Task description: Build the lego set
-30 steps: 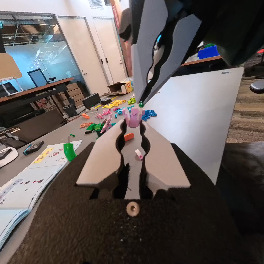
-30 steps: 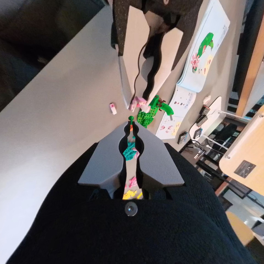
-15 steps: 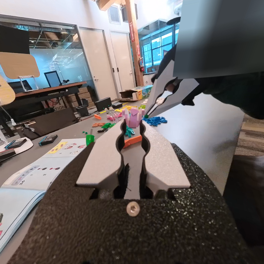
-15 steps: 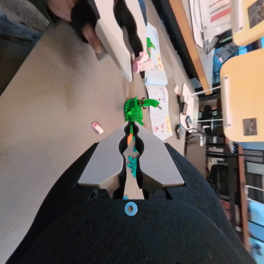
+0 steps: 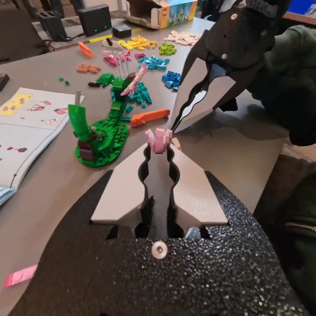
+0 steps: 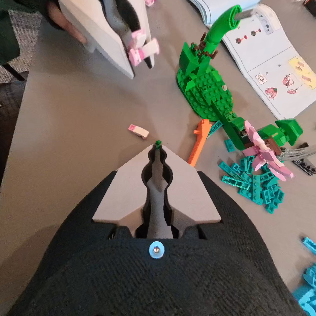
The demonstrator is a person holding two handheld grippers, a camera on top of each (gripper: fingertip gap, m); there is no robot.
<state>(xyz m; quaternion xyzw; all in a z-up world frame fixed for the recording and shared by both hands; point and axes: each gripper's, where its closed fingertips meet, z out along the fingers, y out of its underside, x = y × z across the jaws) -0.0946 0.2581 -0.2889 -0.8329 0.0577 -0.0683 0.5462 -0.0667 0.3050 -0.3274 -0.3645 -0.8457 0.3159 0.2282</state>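
Note:
My left gripper (image 5: 158, 147) is shut on a pink flower bud (image 5: 158, 140) and holds it above the table; it also shows in the right wrist view (image 6: 142, 49). My right gripper (image 6: 157, 147) is shut on a tiny green piece (image 6: 158, 143), and its tips show just right of the bud in the left wrist view (image 5: 173, 130). The green plant model (image 5: 102, 136) with a curved stem and an open pink flower (image 6: 266, 153) stands on the table left of both grippers. A small pink and white brick (image 6: 138, 131) lies loose just ahead of my right gripper.
An orange brick separator (image 5: 149, 117) and a teal brick pile (image 6: 254, 183) lie by the model. The open instruction booklet (image 5: 29, 123) lies at the left. Sorted brick piles (image 5: 138, 42) and the set's box (image 5: 164, 13) are farther back. A person's dark green sleeve (image 5: 290, 77) is at the right. Spacing between my two grippers at the tips: around 8 cm.
Both grippers have tilted down toward the table and come lower. The right gripper's tips, above the bud a second ago, now sit level with it at its right. Both holds are unchanged.

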